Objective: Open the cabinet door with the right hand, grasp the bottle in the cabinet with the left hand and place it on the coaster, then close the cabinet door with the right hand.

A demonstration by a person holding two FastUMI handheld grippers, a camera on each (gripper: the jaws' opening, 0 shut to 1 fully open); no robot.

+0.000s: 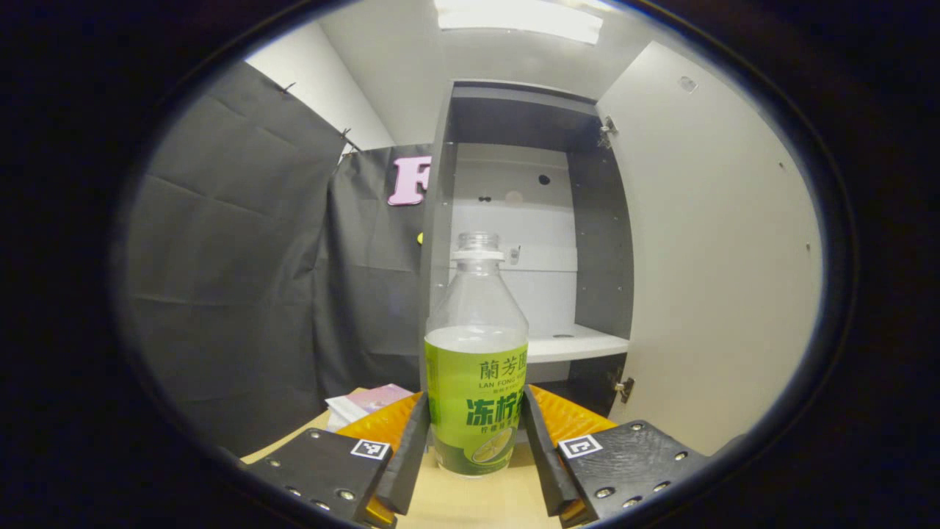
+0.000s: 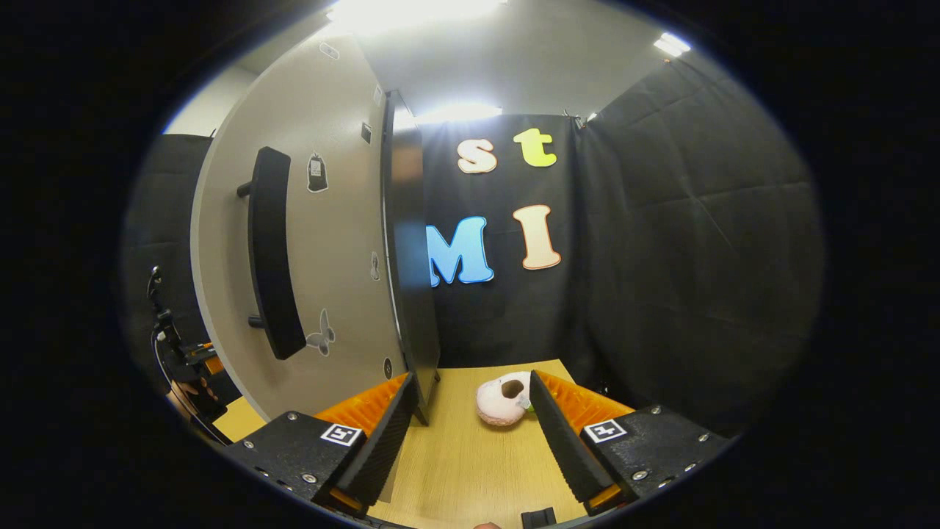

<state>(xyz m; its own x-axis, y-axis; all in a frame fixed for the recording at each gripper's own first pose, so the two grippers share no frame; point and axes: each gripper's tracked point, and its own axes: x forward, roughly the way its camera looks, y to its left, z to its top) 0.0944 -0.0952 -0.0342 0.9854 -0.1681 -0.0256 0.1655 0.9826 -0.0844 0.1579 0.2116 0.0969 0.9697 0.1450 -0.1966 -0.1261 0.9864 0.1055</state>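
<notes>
Bottle (image 1: 476, 367) stands upright on the worktop (image 1: 470, 503), out of the cabinet (image 1: 525, 220), between the fingers of the left tool (image 1: 476, 448). Both fingers sit tight against its labelled lower half, so I take it as gripped. It is clear plastic, uncapped, about half full of pale liquid: light enough, I'd judge, but thin-walled and smooth, so it may dent or slip if squeezed hard, and it could spill if tipped. The label band, low down, looks the firmest place to hold. Behind it the shelf (image 1: 576, 342) sits bare, with the door (image 1: 720, 250) swung wide at the right. The right tool (image 2: 470, 411) is open and holds nothing, near the door's handle (image 2: 272, 253).
</notes>
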